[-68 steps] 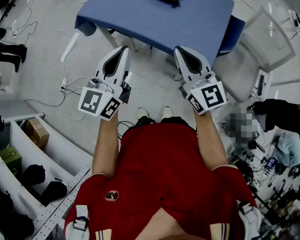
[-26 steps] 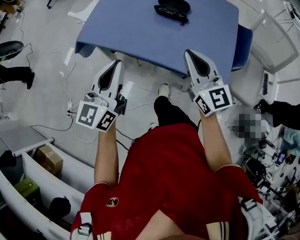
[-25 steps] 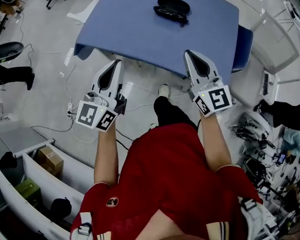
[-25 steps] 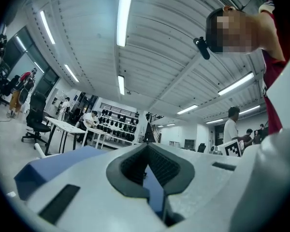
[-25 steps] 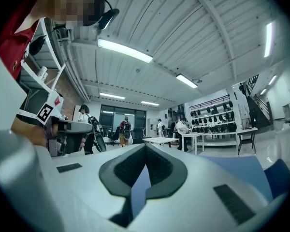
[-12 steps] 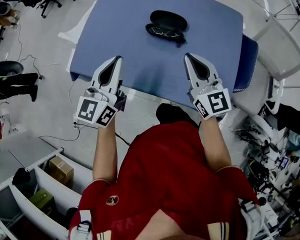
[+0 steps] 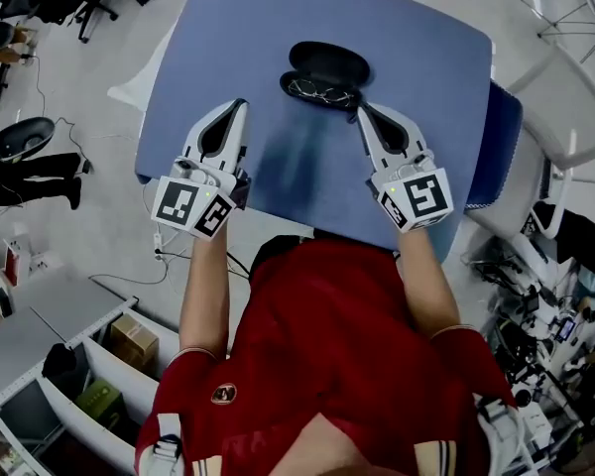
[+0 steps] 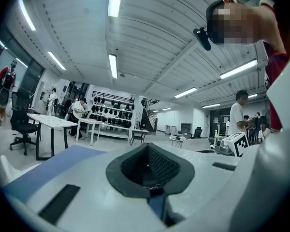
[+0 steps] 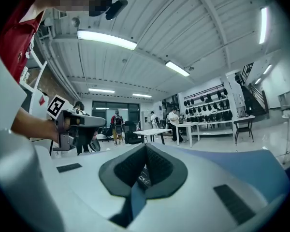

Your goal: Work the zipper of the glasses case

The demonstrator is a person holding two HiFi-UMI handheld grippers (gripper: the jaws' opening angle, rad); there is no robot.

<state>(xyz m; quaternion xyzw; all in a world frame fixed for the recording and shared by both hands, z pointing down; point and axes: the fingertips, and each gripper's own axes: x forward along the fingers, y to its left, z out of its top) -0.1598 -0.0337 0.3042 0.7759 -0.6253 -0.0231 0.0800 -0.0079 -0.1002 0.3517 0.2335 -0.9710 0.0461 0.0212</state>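
A black glasses case (image 7: pixel 323 70) lies with its lid open on the blue table (image 7: pixel 416 58), and a pair of glasses rests inside it. My left gripper (image 7: pixel 240 105) hovers over the table to the left of the case, jaws shut and empty. My right gripper (image 7: pixel 361 113) is shut too, its tip just off the case's near right corner; contact cannot be told. In the left gripper view, the left gripper (image 8: pixel 147 145) shows closed jaws above the table (image 8: pixel 48 170). In the right gripper view, the right gripper (image 9: pixel 146 146) is closed, and the case is barely glimpsed behind its jaws.
A white chair (image 7: pixel 560 97) stands right of the table. Left of it are cables and a person's legs (image 7: pixel 40 167) on the floor. White shelving with boxes (image 7: pixel 109 360) sits at lower left. Desks and people stand far off in both gripper views.
The person has stepped up to the table. Both grippers, earlier over the floor short of the table's edge, now hang over its near half beside the case. Jaws stayed shut.
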